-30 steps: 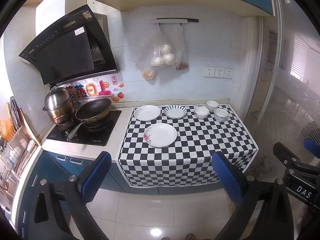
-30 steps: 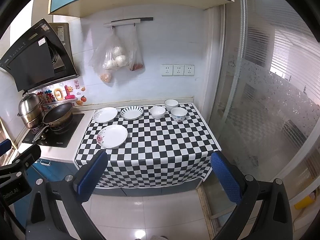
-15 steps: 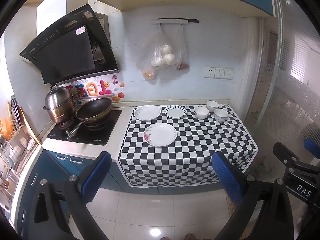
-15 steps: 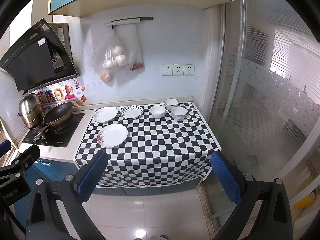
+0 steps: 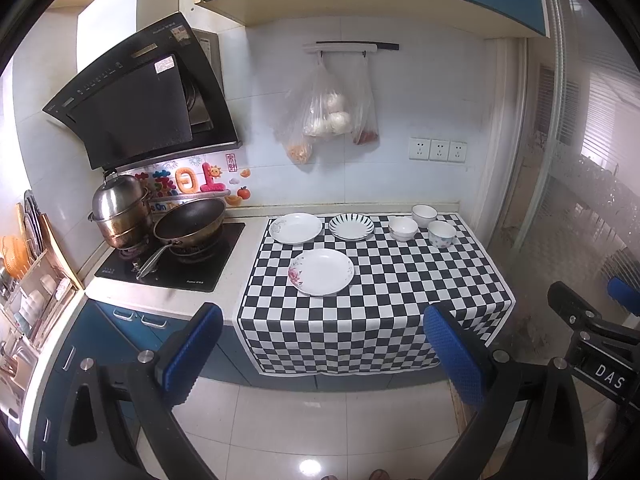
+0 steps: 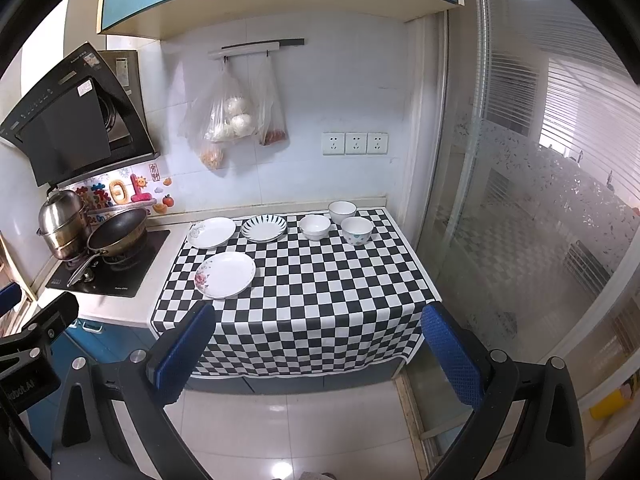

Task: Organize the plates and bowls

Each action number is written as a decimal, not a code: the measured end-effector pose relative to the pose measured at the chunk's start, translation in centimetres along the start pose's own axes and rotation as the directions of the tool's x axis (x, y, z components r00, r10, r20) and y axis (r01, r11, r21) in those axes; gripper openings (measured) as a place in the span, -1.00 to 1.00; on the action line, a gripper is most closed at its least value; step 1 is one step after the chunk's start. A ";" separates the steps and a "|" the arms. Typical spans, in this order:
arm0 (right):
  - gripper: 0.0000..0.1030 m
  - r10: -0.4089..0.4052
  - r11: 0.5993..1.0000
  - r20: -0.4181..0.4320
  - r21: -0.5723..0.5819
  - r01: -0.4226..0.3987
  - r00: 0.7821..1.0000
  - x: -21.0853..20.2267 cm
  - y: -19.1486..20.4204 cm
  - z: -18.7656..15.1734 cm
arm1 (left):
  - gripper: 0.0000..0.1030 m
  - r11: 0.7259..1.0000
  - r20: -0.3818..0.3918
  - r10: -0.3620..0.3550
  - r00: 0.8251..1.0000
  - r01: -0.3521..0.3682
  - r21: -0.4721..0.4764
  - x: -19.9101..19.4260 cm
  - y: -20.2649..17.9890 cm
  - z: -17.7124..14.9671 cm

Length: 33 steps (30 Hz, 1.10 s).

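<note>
At right edge of left view, right tool [image 5: 618, 344] cut off, label "DAS"; both tools gape empty; range-hood [image 5: 140, 96] lettering illegible.

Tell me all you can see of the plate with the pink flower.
The flower plate is round, white and glossy, likely ceramic, with a pink floral print on its left rim. It is empty and lies flat on the checkered cloth, nearest the counter's front edge, apart from the other plates and bowls. Nothing else touches it.
</note>
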State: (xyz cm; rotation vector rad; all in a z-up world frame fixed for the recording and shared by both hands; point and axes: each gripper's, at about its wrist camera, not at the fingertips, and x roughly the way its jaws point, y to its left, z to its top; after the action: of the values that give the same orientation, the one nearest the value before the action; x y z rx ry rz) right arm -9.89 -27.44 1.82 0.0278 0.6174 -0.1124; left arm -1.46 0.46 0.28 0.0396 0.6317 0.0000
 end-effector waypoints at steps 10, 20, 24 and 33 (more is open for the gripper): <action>1.00 0.000 1.000 0.006 -0.003 0.000 1.000 -0.2 0.0 0.4 | 1.00 1.000 0.009 0.009 1.000 -0.009 -0.005 -0.6 -0.3 -0.2; 1.00 -0.005 1.000 0.011 0.000 0.005 1.000 -0.3 -0.1 0.6 | 1.00 1.000 0.013 0.013 1.000 -0.013 -0.005 -0.5 -0.4 0.0; 1.00 -0.007 1.000 0.019 -0.002 0.007 1.000 -0.3 -0.2 0.7 | 1.00 1.000 0.019 0.013 1.000 -0.013 -0.010 -0.6 -0.5 -0.1; 1.00 -0.010 1.000 0.023 -0.008 0.010 1.000 -0.4 -0.3 0.8 | 1.00 1.000 0.021 0.013 1.000 -0.012 -0.013 -0.7 -0.7 -0.2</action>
State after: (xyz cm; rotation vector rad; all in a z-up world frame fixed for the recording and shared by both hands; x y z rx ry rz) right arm -9.80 -27.76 2.73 0.0153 0.5949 -0.1196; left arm -2.16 -0.20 0.48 0.0309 0.6106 0.0159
